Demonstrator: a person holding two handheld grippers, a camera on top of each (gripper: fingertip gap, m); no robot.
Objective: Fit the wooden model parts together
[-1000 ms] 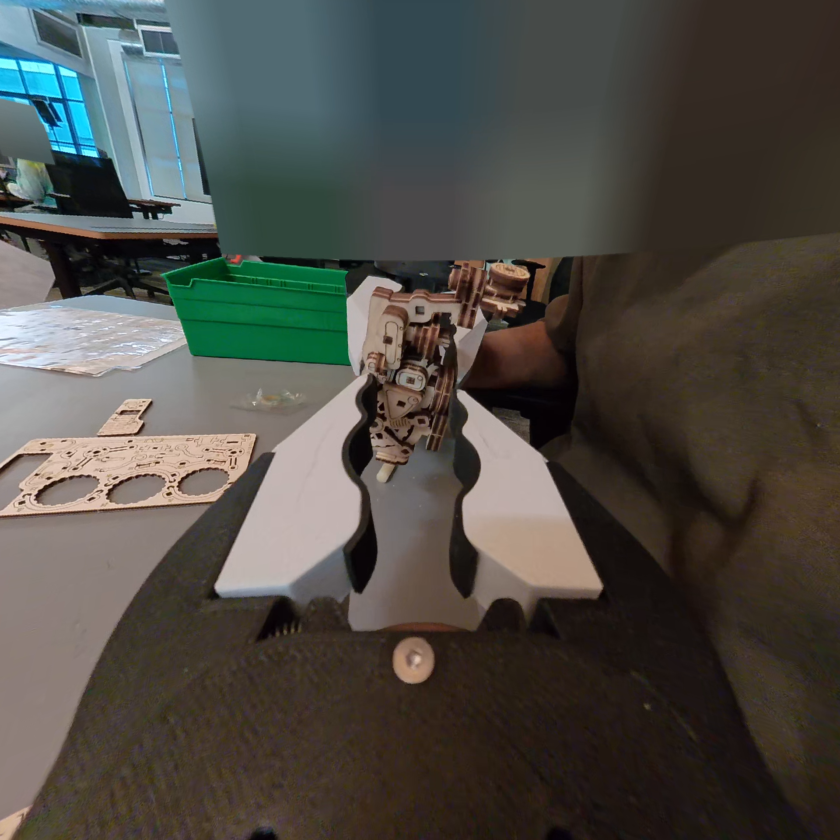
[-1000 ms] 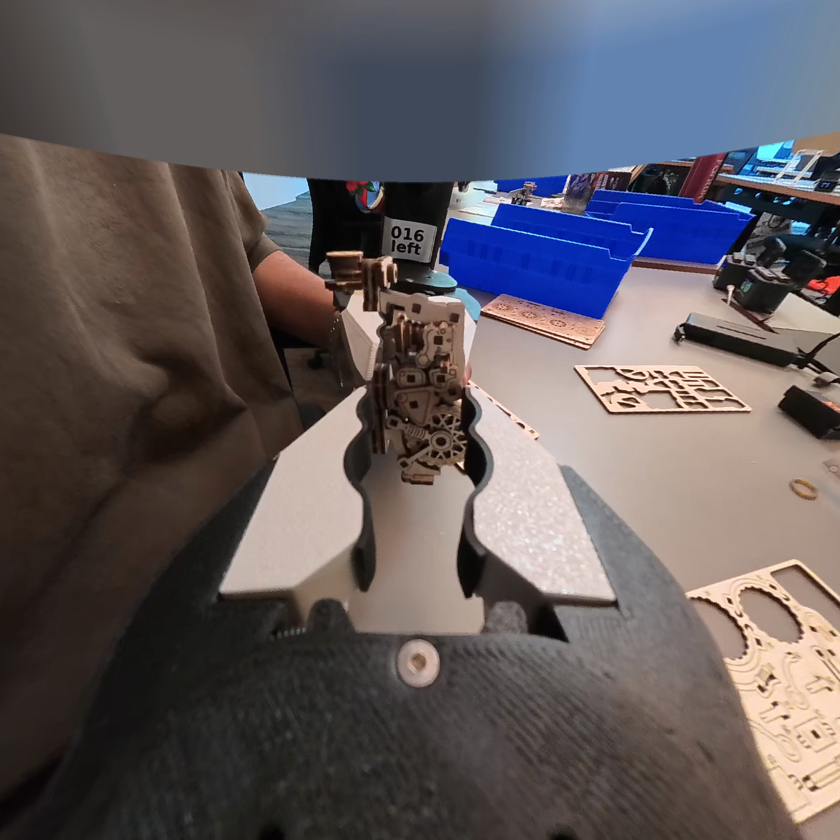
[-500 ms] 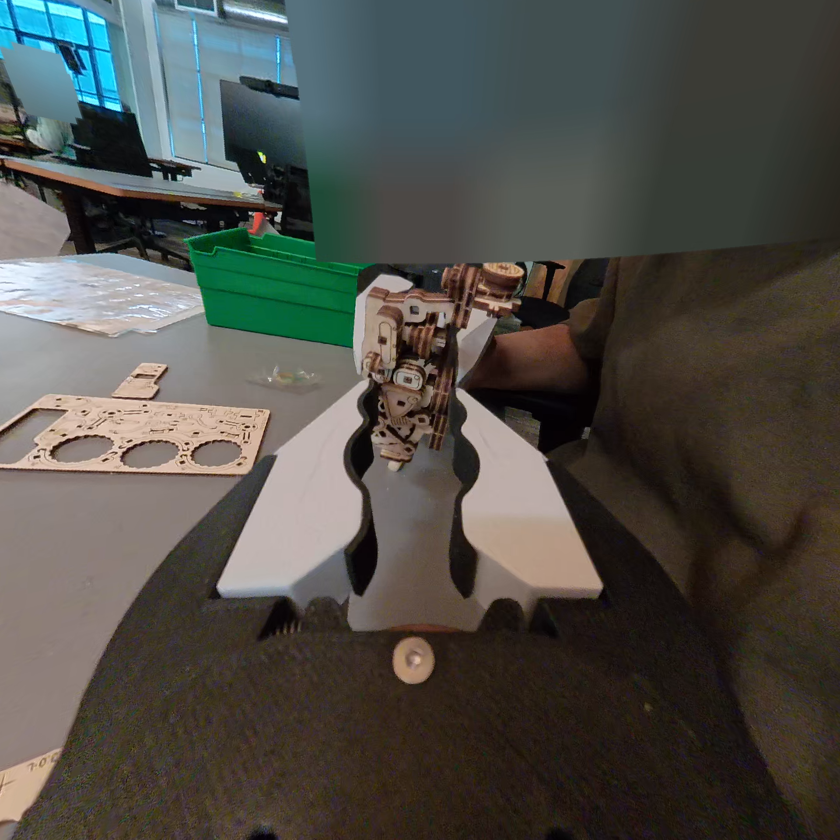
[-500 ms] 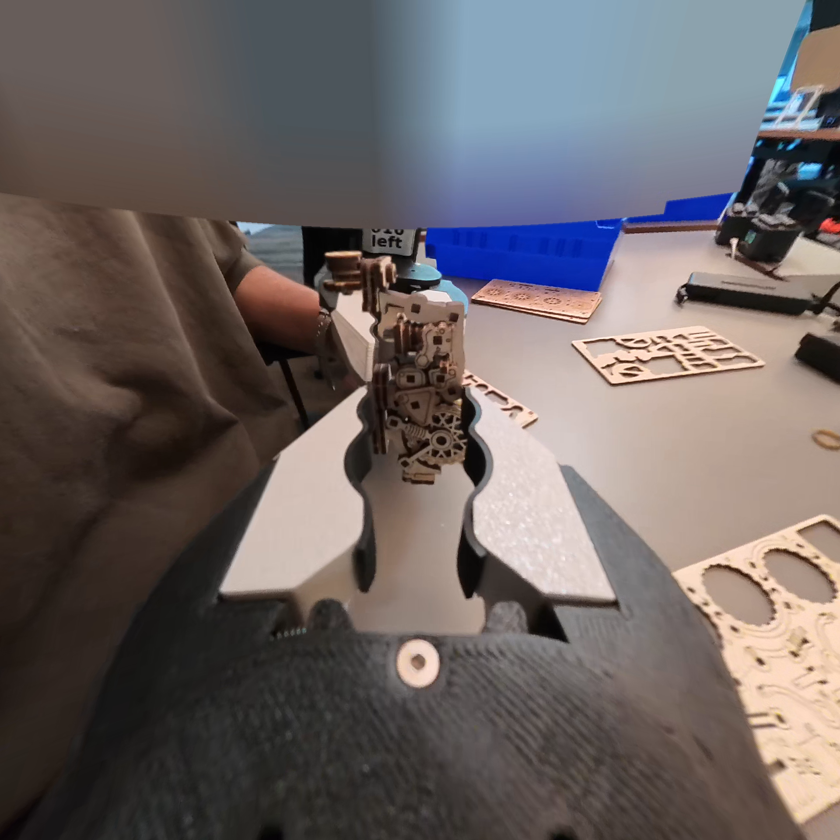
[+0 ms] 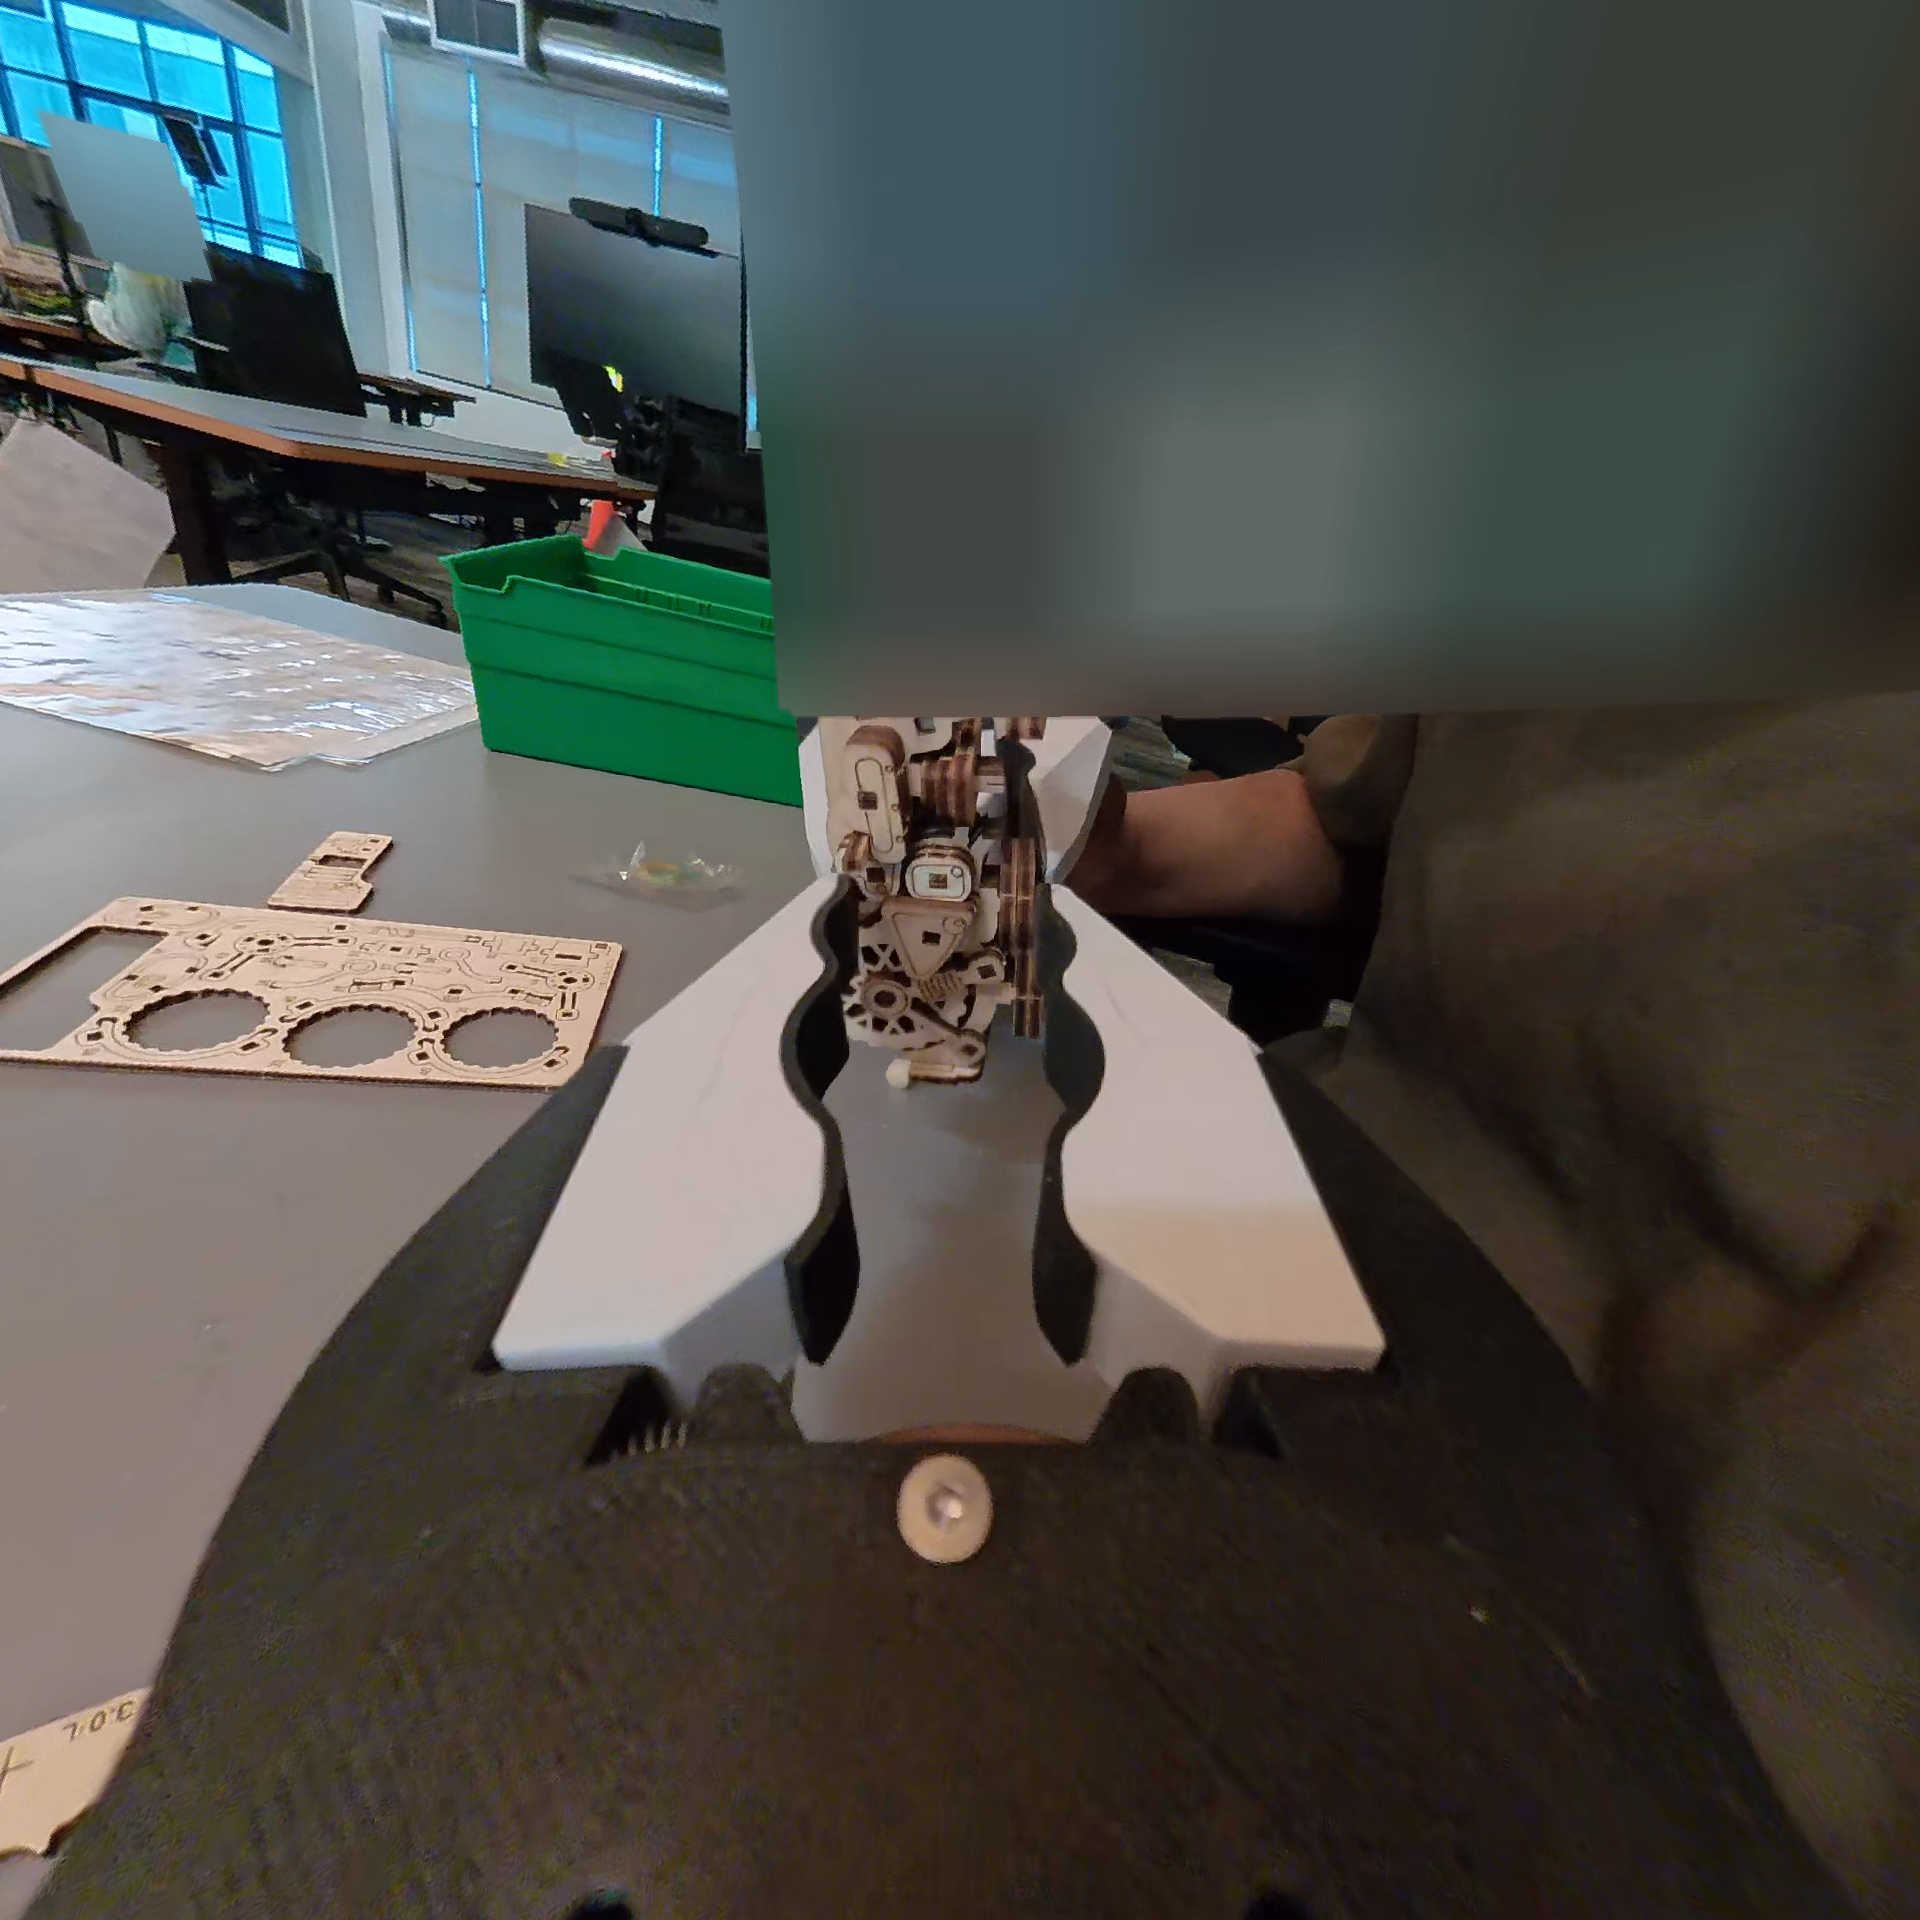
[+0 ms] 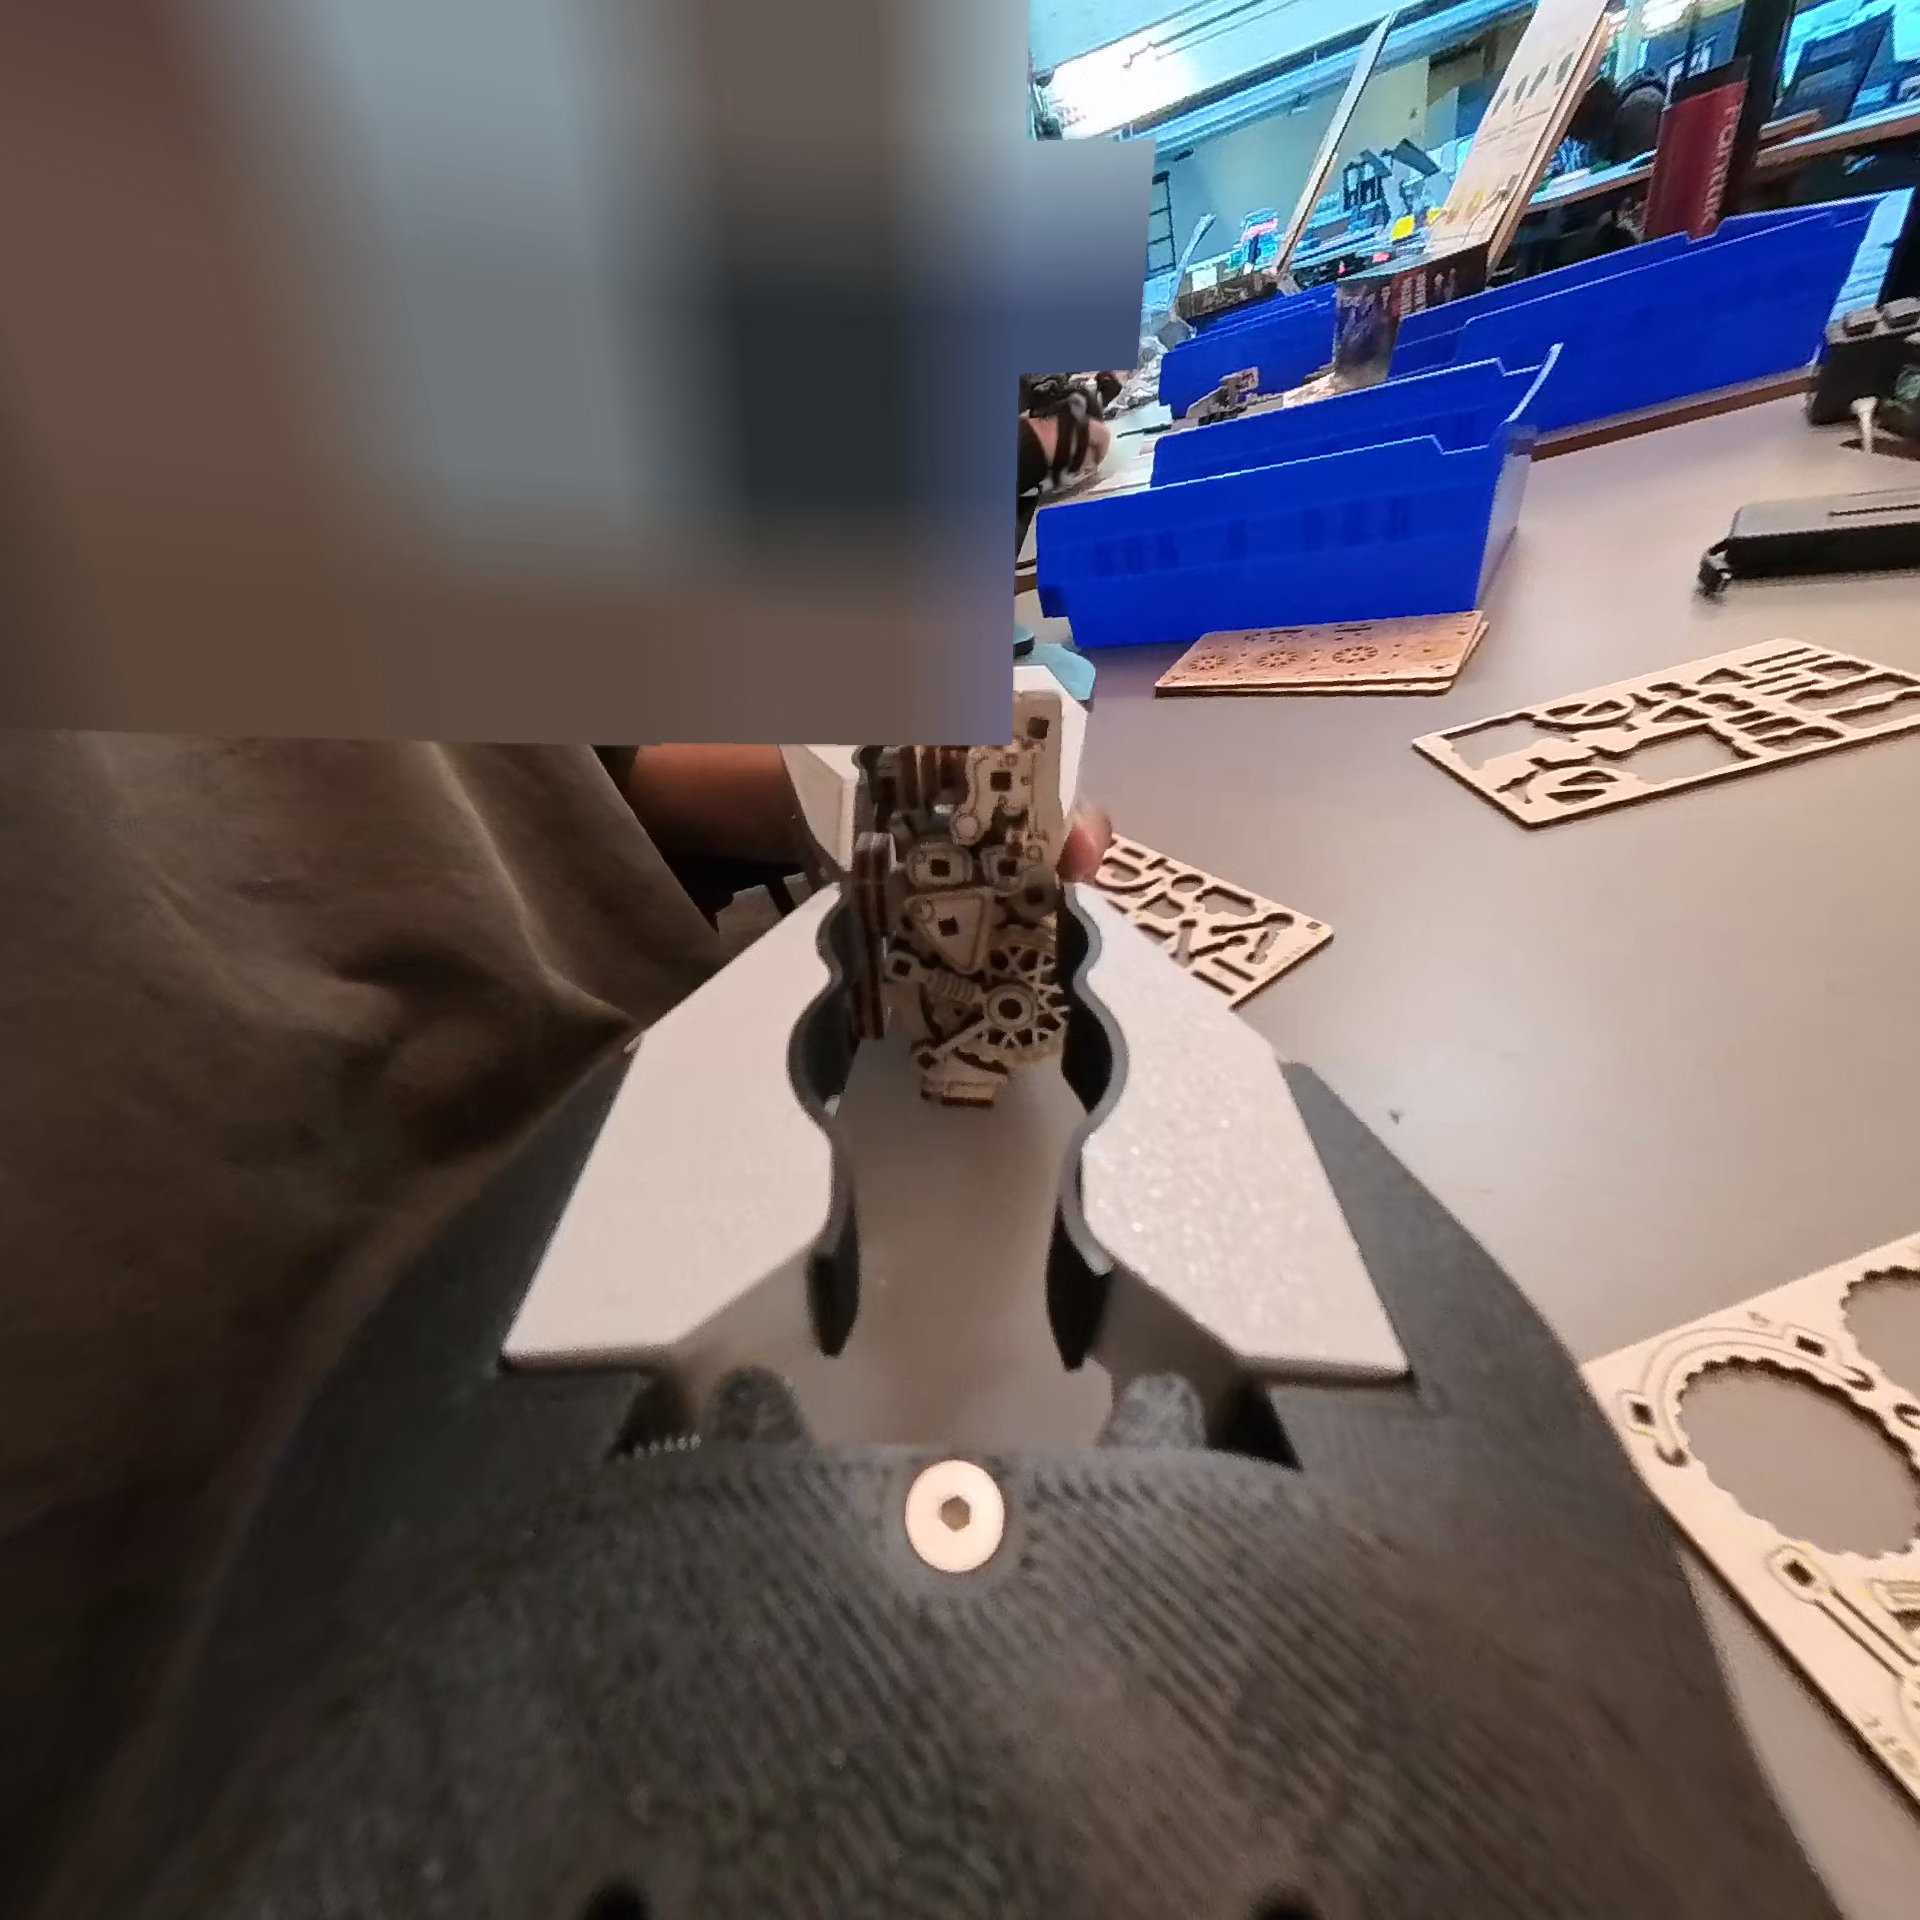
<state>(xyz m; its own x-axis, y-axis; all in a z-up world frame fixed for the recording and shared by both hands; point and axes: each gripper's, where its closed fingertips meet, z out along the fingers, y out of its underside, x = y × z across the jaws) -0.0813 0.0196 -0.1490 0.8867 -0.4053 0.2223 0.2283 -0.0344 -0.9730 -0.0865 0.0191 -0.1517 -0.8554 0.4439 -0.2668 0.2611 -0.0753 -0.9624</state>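
A small wooden model [image 5: 925, 935] made of layered gears and plates is held upright between both grippers, close to a person's torso. My left gripper [image 5: 935, 909] is shut on its lower part from one side. My right gripper [image 6: 956, 935] is shut on the same model [image 6: 966, 956] from the opposite side. The right gripper's white fingers [image 5: 1075, 774] show behind the model in the left wrist view. The model's top is hidden by a blurred patch in both views.
A grey table [image 5: 208, 1247] carries a green bin [image 5: 623, 675], a wooden sheet with round holes [image 5: 312, 997], a small wooden piece [image 5: 332, 873] and a clear bag [image 5: 665, 873]. Blue bins [image 6: 1299, 530] and cut wooden sheets [image 6: 1683, 727] lie on the other side. The person's brown shirt [image 6: 312, 1039] is very near. Only a small space, under 4 cm, lies between the two pairs of fingers.
Both grippers have turned together with the model still gripped, so the backgrounds have shifted. The model now stands straighter between the left fingers, and its top has gone under the blurred patch.
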